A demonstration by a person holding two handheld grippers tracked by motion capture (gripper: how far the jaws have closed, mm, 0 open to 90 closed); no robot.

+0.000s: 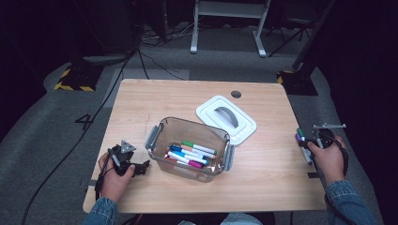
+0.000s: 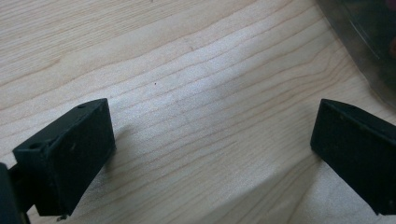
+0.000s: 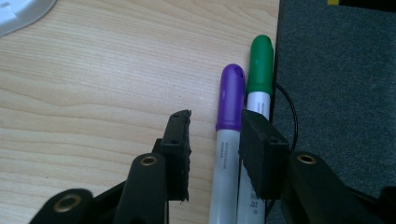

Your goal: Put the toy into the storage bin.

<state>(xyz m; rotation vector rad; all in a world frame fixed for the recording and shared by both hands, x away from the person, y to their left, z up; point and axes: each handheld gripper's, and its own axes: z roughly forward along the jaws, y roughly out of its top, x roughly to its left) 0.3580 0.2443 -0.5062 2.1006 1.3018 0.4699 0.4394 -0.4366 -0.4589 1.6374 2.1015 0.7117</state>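
Your right gripper point(image 3: 212, 154) straddles the purple marker point(image 3: 228, 140) at the table's point(image 1: 281, 187) right edge, jaws narrow, not yet gripping. Centre on purple, clear of green point(image 3: 258, 79), then squeeze. Left gripper point(image 2: 210, 154) rests wide.

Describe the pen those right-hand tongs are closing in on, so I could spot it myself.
Start at the light wooden table and go to its right edge, beside the grey carpet. Two white-barrelled marker pens lie there side by side, next to the right tongs. Yours is the purple-capped marker, on the table's inner side of the green-capped marker at the very edge.
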